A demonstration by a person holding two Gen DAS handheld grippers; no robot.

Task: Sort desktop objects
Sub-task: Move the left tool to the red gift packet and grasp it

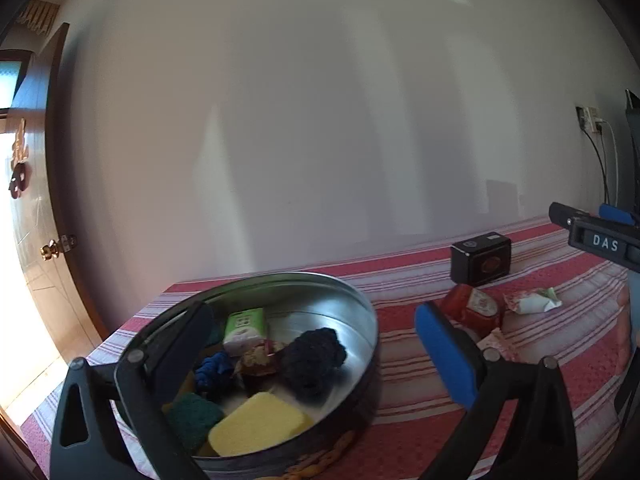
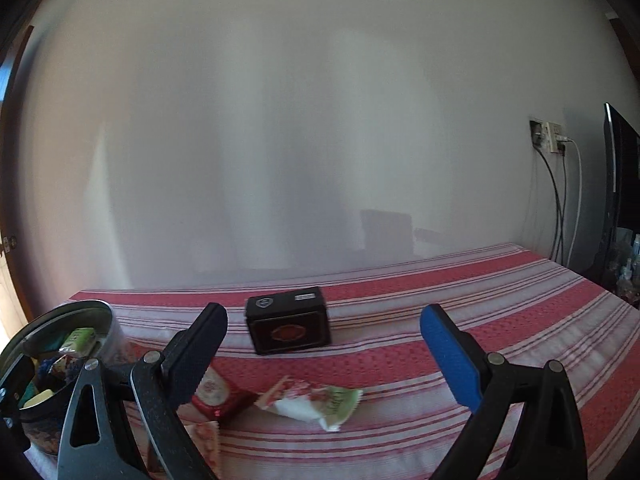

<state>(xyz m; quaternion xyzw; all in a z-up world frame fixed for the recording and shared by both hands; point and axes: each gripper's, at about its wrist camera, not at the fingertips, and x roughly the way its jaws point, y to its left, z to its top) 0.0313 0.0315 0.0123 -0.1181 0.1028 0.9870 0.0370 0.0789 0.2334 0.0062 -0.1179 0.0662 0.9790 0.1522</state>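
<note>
From my remote station, I am seeing a plain white wall (image 2: 280, 140) filling the background, with soft daylight falling across it. A red-and-white striped tablecloth (image 2: 500, 292) is covering the table. A wooden door (image 1: 36, 208) with a brass knob (image 1: 56, 246) is standing at left, bright light spilling in beside it. Cables (image 2: 560, 208) are hanging from a wall outlet (image 2: 548, 138) at right.

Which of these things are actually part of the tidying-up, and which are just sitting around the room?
Part of the job:
- round metal tin holding the yellow sponge and green packet
- black box
- red packet
- white-and-green wrapper
- left tongs, right tongs, both open

Just lying about:
- wall socket and cables
- wooden door
- striped tablecloth
</note>
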